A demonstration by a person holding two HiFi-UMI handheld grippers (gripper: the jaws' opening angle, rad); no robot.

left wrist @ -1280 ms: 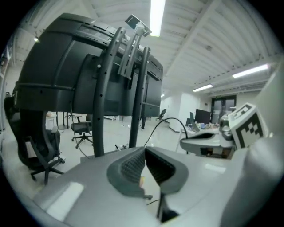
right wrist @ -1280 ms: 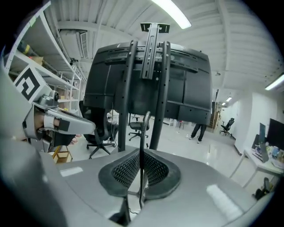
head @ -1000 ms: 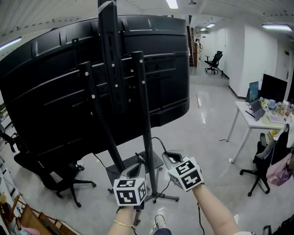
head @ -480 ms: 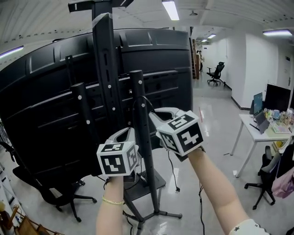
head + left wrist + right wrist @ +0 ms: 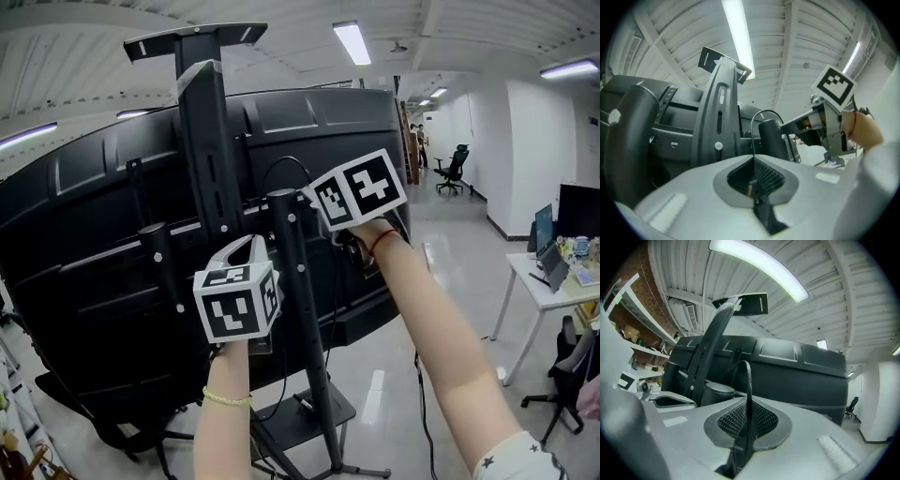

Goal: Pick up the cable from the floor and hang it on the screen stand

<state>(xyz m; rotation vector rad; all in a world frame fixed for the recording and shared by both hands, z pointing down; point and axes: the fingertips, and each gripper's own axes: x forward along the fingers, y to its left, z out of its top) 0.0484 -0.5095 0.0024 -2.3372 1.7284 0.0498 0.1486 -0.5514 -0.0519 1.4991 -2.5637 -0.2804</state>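
A thin black cable (image 5: 284, 165) arcs over the top of the screen stand's front post (image 5: 298, 300). My right gripper (image 5: 319, 195) is just right of the post top, shut on the cable (image 5: 748, 380). The cable's loose end trails down under my right arm (image 5: 418, 394). My left gripper (image 5: 251, 246) is lower, left of the post, shut on the same cable (image 5: 752, 136), which rises from its jaws and bends toward the right gripper (image 5: 825, 126). The big black screen (image 5: 94, 234) is seen from behind on the stand's centre column (image 5: 208, 150).
The stand's base plate (image 5: 314, 417) and legs rest on the glossy floor below. A white desk (image 5: 553, 291) with monitors stands at the right, with an office chair (image 5: 457, 169) down the corridor. Another chair base (image 5: 131, 441) sits at the lower left.
Both grippers have risen from near the stand's base to the top of the front post, carrying the cable up. The right gripper went higher than the left.
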